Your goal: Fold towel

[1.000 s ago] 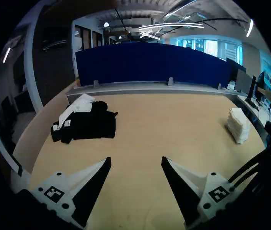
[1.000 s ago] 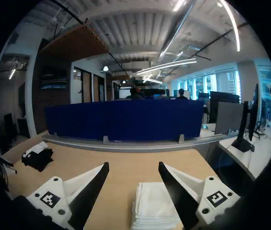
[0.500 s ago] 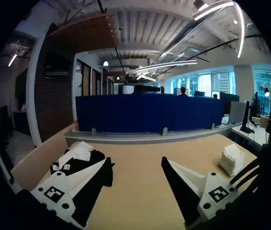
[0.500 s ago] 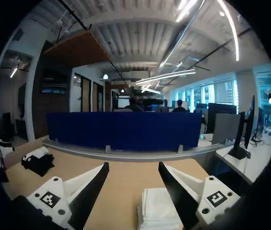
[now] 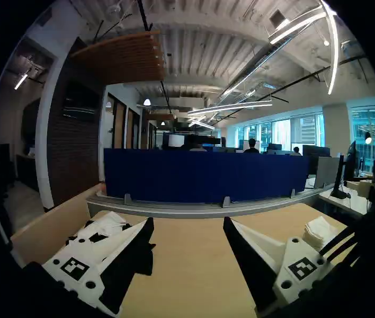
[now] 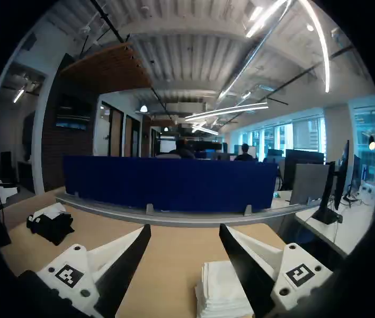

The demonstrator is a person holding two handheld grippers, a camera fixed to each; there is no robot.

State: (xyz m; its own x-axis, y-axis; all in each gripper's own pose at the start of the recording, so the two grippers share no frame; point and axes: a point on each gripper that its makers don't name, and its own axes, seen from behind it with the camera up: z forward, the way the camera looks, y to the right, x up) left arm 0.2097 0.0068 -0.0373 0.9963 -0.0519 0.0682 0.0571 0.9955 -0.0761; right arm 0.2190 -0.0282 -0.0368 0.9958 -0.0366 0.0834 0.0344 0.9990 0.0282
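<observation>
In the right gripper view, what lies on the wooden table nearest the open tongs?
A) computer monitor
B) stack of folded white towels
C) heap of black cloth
B: the stack of folded white towels sits just by the tips of the right tongs; the heap of black cloth lies much farther off.

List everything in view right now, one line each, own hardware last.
light wooden table: one, tan, under both grippers
stack of folded white towels: one, white, near table edge just ahead of the right gripper
pile of black cloths: one, black, far left of the table
crumpled white cloth: one, white, on top of the black pile
blue fabric partition screen: one, dark blue, along the table's far edge
desk monitors: at least two, grey and black, on the neighbouring desk to the right
people: at least two, seated beyond the partition
linear ceiling lights: several, white, overhead
left gripper: one, white and black, open, empty
right gripper: one, white and black, open, empty
</observation>
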